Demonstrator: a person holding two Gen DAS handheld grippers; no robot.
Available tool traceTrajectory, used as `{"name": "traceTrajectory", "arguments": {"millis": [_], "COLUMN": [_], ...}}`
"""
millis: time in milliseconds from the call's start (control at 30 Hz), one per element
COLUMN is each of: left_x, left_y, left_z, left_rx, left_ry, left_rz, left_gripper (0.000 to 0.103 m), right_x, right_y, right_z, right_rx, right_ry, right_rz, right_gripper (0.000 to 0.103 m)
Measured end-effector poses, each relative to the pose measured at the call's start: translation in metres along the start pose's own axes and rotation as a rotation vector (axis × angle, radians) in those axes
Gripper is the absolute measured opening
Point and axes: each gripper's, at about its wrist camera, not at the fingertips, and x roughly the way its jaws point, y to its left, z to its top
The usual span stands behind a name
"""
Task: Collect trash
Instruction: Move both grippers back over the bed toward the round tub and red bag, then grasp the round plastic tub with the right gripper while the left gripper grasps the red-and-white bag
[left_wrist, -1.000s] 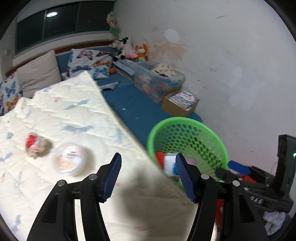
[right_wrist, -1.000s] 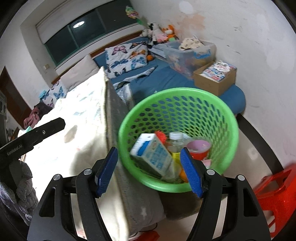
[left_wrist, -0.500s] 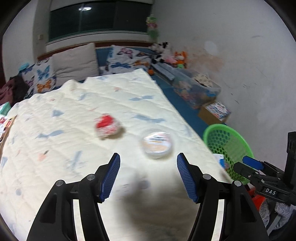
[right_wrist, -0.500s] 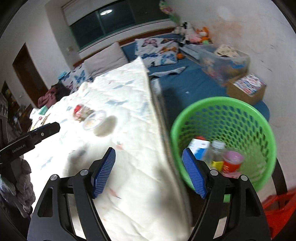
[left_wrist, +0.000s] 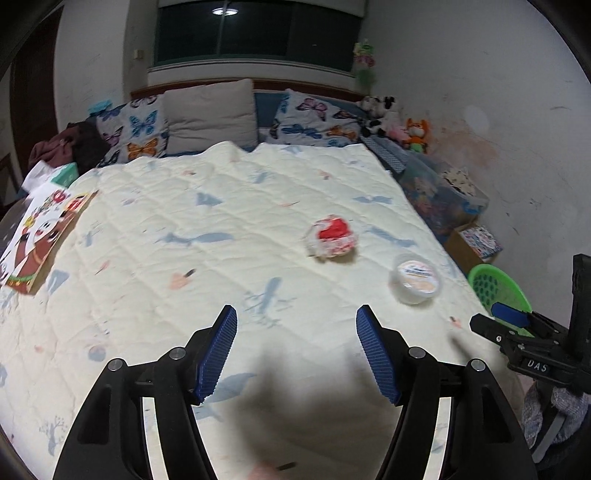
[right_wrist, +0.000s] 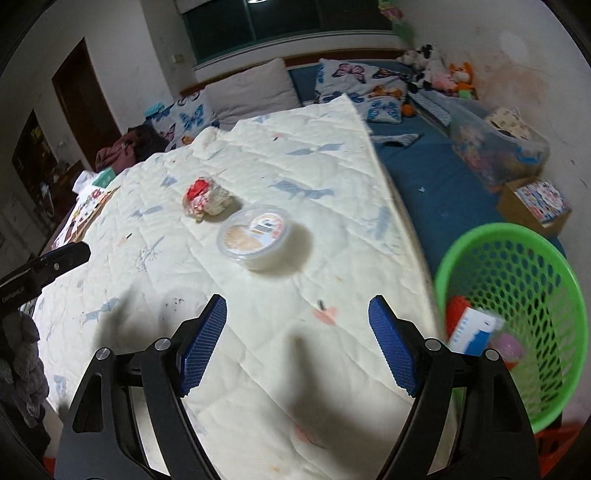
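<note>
I have both grippers — left gripper (left_wrist: 296, 349), right gripper (right_wrist: 297, 345) — empty, jaws opening. 2 pieces remain near the quilt's (right_wrist: 332, 206) right edge: tub (right_wrist: 254, 236), crumpled wrapper (right_wrist: 207, 199). Next: reach, grasp, carry to green basket (right_wrist: 517, 236).

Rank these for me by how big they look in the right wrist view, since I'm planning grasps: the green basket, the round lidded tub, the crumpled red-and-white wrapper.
1. Green basket, largest, though also nearest the camera.
2. Round lidded tub.
3. Crumpled red-and-white wrapper, smallest; it lies a little farther off, so the gap is unsure.
</note>
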Motion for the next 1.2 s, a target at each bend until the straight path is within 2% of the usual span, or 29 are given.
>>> {"name": "traceTrajectory", "arguments": {"millis": [233,567,1067,1200], "left_x": [0.005,0.009,0.019,0.025], "left_y": [0.018,0.034,0.038,0.032], "left_z": [-0.004,-0.004,0.000,0.004], "left_rx": [-0.031,-0.067,-0.073,-0.065], "left_ry": [0.014,0.026,0.038,0.039], "left_rz": [0.008,0.018,0.020,0.017], "left_gripper": [0.067,0.067,0.067,0.067], "right_x": [0.029,0.060,0.093,0.096], "right_y": [0.022,0.032,0.031,0.031], "right_z": [0.015,0.030,0.042,0.042], "right_rx": [-0.062,-0.101,-0.094,-0.097], "right_ry": [0.025,0.053,0.091,0.093], "right_rz": [0.006,-0.011,-0.038,-0.034], "right_gripper": [0.079,0.079,0.079,0.072]}}
